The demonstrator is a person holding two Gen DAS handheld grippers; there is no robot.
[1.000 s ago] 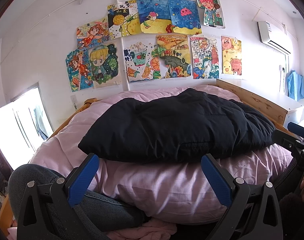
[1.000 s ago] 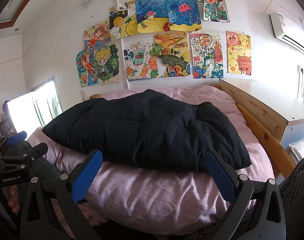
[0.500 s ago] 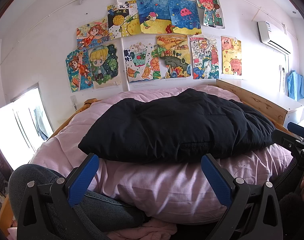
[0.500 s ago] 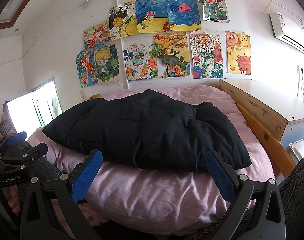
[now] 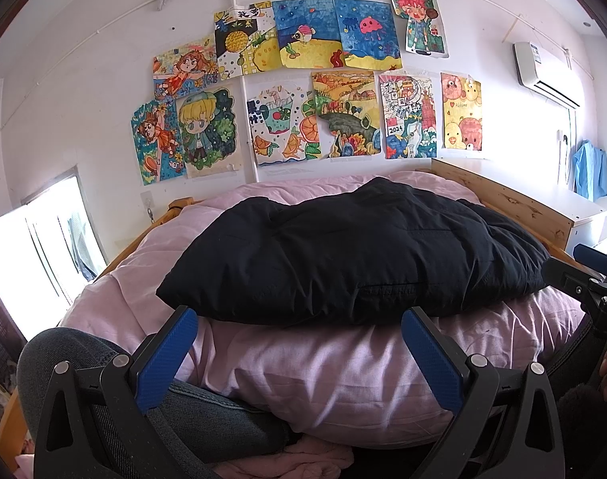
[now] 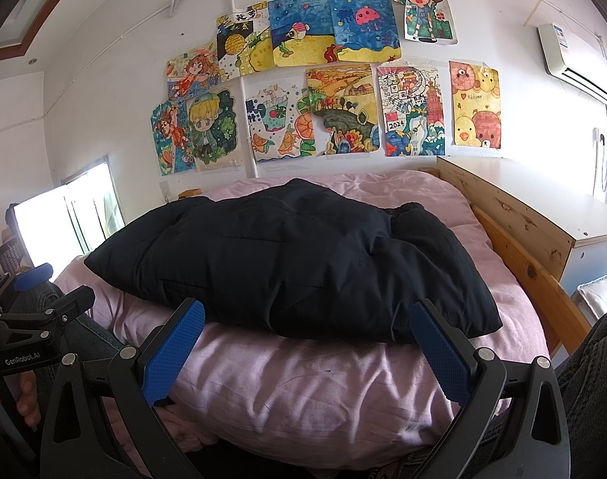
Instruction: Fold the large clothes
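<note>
A black padded jacket point(image 5: 351, 255) lies in a bulky folded heap on a pink duvet point(image 5: 327, 367); it also shows in the right wrist view point(image 6: 295, 263). My left gripper point(image 5: 299, 343) is open and empty, held a little in front of the jacket's near edge, over the duvet. My right gripper point(image 6: 307, 339) is open and empty, also short of the jacket's near edge. Neither touches the jacket. The left gripper also shows at the left edge of the right wrist view point(image 6: 36, 311), and the right one at the right edge of the left wrist view point(image 5: 587, 279).
The bed has a wooden frame point(image 6: 535, 279) on the right, with a white cabinet point(image 6: 543, 207) behind it. Drawings point(image 5: 315, 80) cover the wall behind the bed. A bright window point(image 5: 36, 255) is at the left. A person's jeans-clad knee point(image 5: 76, 363) is at the lower left.
</note>
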